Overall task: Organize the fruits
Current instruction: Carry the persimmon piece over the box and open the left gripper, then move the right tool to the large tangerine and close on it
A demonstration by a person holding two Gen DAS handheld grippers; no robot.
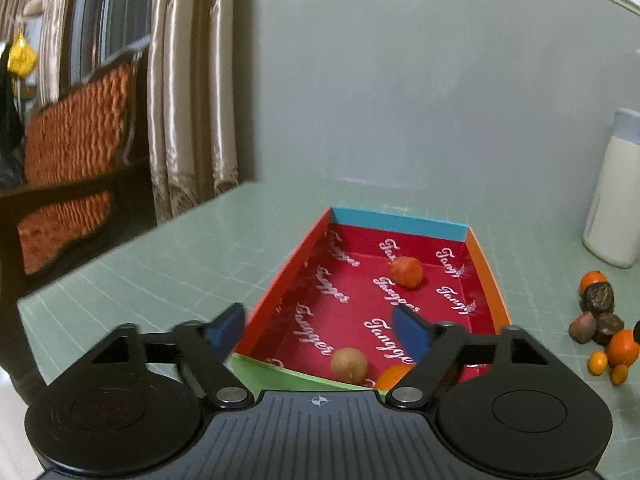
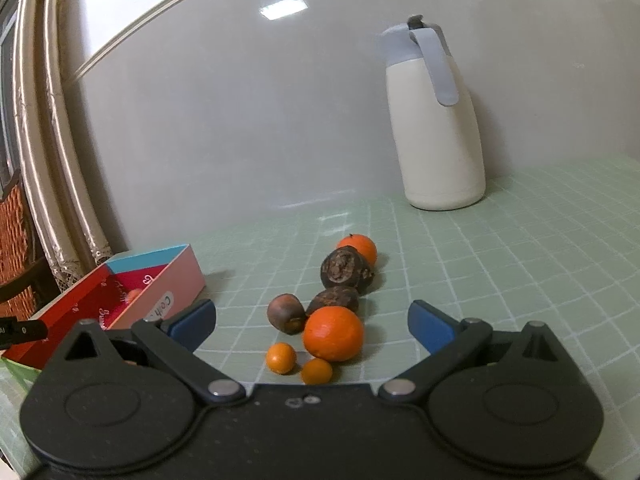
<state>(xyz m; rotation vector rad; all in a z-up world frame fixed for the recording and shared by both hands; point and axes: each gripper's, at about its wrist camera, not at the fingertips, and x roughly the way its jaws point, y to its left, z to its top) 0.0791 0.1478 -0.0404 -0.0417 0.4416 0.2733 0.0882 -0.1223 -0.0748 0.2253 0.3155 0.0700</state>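
A shallow red box [image 1: 484, 272] with coloured walls lies on the green mat. Inside it are an orange-red fruit [image 1: 406, 272] near the far end, a tan round fruit [image 1: 349, 365] and an orange fruit [image 1: 392, 375] near the front wall. My left gripper [image 1: 320, 330] hangs open over the box's near end, nothing between its pads. In the right wrist view a cluster of fruit lies on the mat: a large orange [image 2: 333, 333], two small orange fruits [image 2: 281, 357], several dark brown fruits [image 2: 346, 271] and another orange [image 2: 358, 249]. My right gripper [image 2: 312, 322] is open just before the cluster, touching none.
A cream flask [image 2: 438, 120] with a grey-blue lid stands at the back against the wall. The red box [image 2: 152, 292] sits left of the fruit cluster [image 1: 600, 328]. Curtains [image 1: 192, 92] and a wooden bench with orange cushions [image 1: 76, 152] lie beyond the table's left edge.
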